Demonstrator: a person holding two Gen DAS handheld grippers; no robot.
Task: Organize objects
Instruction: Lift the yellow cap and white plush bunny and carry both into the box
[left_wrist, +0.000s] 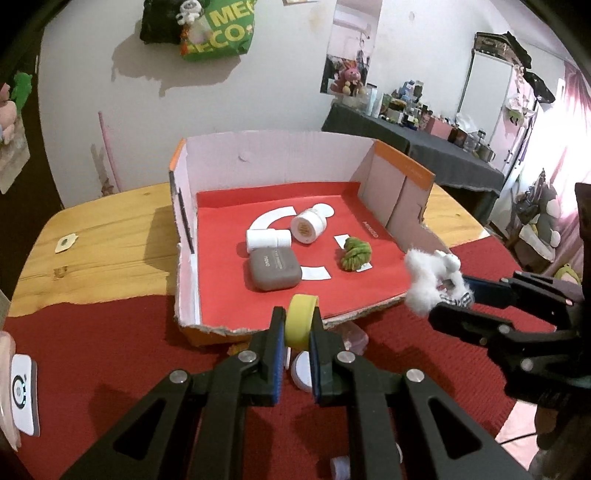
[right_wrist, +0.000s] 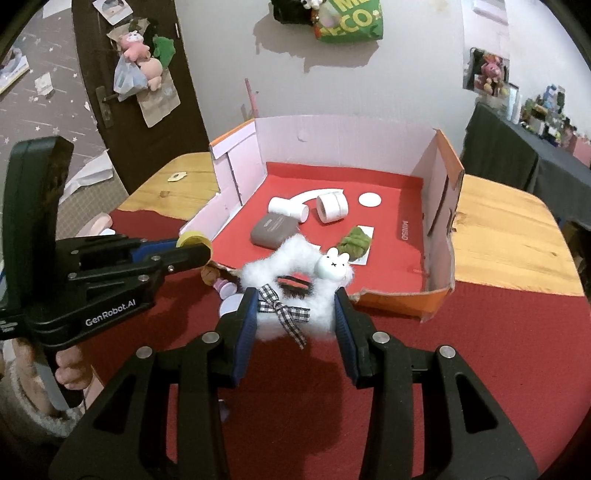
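The left hand-held gripper (left_wrist: 298, 325) pinches a yellow roll of tape (left_wrist: 301, 320) on edge between its blue pads, above the red cloth (left_wrist: 110, 350) just short of the torn near edge of the cardboard box (left_wrist: 280, 155). At three o'clock of it in the left wrist view, the right hand-held gripper (right_wrist: 295, 314) squeezes a white fluffy scrunchie (right_wrist: 291, 280) that carries a small white bunny charm (right_wrist: 334, 267) and a black-and-white checked bow (right_wrist: 284, 312); it hangs over the same near edge of the box.

The box stands on the wooden tabletop (left_wrist: 110, 225), open at the top, its floor lined with red paper. Inside it lie a grey rounded case (left_wrist: 274, 271), a white bottle (left_wrist: 267, 239) on its side touching the case at twelve o'clock, a white jar (left_wrist: 308, 225) tipped over at two o'clock of the bottle, and a green knitted scrunchie (left_wrist: 356, 254) at three o'clock of the case, apart from it.

On the cloth below the left gripper sit small pale items, partly hidden by its fingers. A hand (right_wrist: 70, 369) with a fuzzy cuff holds the left gripper's handle.
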